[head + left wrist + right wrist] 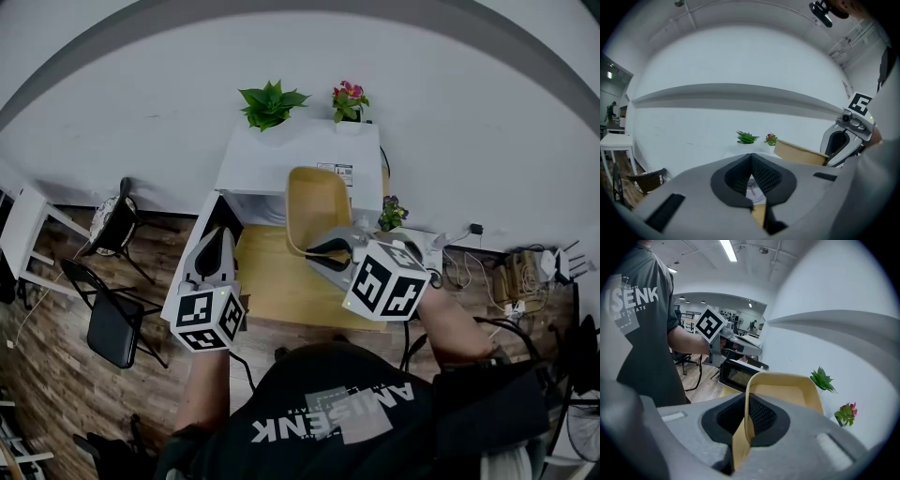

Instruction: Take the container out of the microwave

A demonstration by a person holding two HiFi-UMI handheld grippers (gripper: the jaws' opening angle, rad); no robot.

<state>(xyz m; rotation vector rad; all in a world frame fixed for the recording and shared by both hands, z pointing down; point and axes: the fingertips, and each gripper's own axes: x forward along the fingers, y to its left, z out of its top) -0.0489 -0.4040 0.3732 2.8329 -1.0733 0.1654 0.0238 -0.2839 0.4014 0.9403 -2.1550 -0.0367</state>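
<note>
In the head view a tan, shallow container (pixel 317 208) hangs tilted in front of the white microwave (pixel 300 155), over the wooden table (pixel 272 286). My right gripper (pixel 330 249) is shut on its near rim. In the right gripper view the thin rim (pixel 749 408) runs between the pads, and the container (pixel 787 392) stretches away from them. My left gripper (pixel 217 238) is shut on nothing and sits over the open microwave door (pixel 192 258); its pads (pixel 759 176) meet in the left gripper view. That view also shows the container (pixel 799 153) at the right.
Two potted plants (pixel 272 103) (pixel 349 99) stand on top of the microwave, and a third small plant (pixel 392 212) to its right. Black chairs (pixel 112 319) stand on the floor at the left. Cables and plugs (pixel 506 272) lie at the right.
</note>
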